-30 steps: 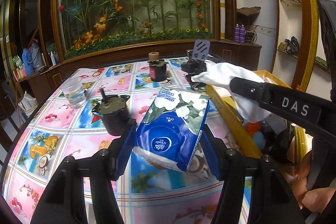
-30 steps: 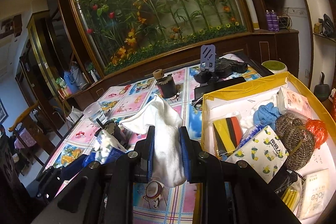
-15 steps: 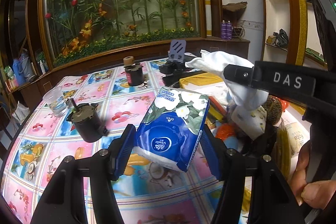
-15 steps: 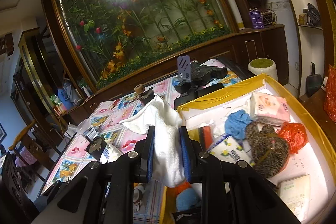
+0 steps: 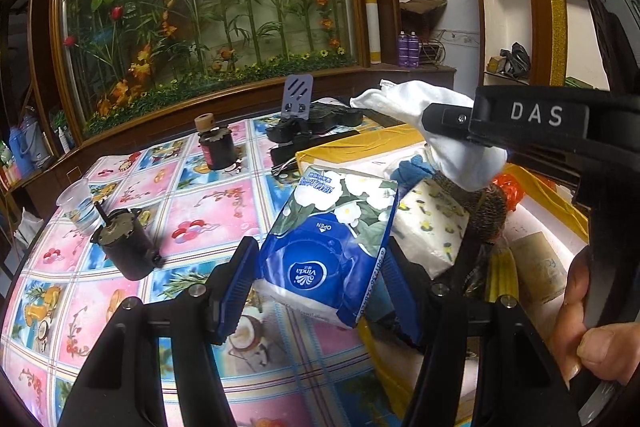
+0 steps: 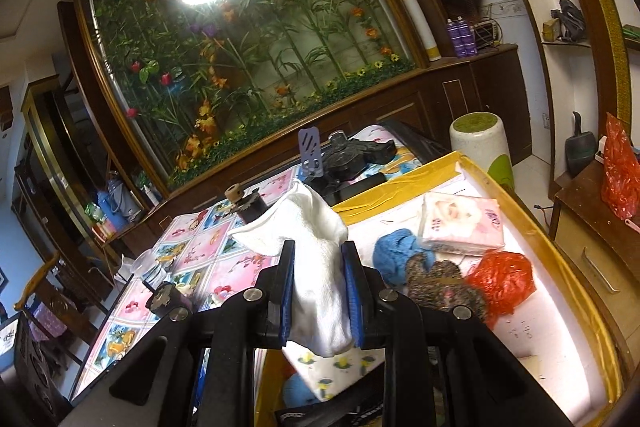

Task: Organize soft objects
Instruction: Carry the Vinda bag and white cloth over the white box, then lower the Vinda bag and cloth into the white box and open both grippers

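My left gripper (image 5: 320, 279) is shut on a blue and white Vinda tissue pack (image 5: 332, 243), held above the left edge of the yellow-rimmed box (image 5: 340, 149). My right gripper (image 6: 318, 291) is shut on a white cloth (image 6: 316, 267) and holds it above the box (image 6: 400, 183); the cloth also shows in the left wrist view (image 5: 448, 131). In the box lie a pink tissue pack (image 6: 460, 223), a blue cloth (image 6: 394, 255), a brown scourer (image 6: 444, 287), a red mesh ball (image 6: 504, 279) and a lemon-print tissue pack (image 6: 332, 367).
On the flowered tablecloth (image 5: 208, 203) stand a black motor (image 5: 124, 247), a second dark motor with a cork-coloured top (image 5: 216, 143), a plastic cup (image 5: 78, 205) and a black phone stand (image 5: 298, 115). A white stool (image 6: 482, 143) stands beyond the box.
Both grippers have moved right, from above the tablecloth to over the box, each still holding its item.
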Demonstrator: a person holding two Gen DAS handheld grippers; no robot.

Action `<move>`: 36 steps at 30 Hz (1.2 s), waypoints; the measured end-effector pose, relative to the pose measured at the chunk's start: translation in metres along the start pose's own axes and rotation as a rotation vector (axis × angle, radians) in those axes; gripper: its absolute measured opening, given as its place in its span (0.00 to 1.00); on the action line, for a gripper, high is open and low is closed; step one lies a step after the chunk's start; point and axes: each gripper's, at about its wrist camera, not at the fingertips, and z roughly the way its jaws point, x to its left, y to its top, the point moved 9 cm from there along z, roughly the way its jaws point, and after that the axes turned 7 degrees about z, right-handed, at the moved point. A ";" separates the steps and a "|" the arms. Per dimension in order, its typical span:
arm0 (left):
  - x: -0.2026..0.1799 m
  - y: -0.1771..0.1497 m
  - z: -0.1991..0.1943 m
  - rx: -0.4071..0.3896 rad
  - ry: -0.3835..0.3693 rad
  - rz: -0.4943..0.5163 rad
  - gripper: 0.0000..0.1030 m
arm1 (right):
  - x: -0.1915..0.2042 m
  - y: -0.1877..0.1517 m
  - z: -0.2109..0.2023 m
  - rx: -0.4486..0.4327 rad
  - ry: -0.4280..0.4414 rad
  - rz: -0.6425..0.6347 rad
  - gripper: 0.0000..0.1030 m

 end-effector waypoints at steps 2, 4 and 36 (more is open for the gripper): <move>-0.006 0.001 0.001 0.001 -0.006 0.007 0.59 | -0.006 0.003 -0.003 -0.006 -0.011 0.009 0.23; -0.012 0.002 0.002 0.001 -0.013 0.016 0.59 | -0.012 0.006 -0.005 -0.011 -0.023 0.014 0.23; -0.041 -0.005 0.019 0.061 -0.079 0.070 0.59 | -0.059 0.011 0.001 0.031 -0.202 0.067 0.25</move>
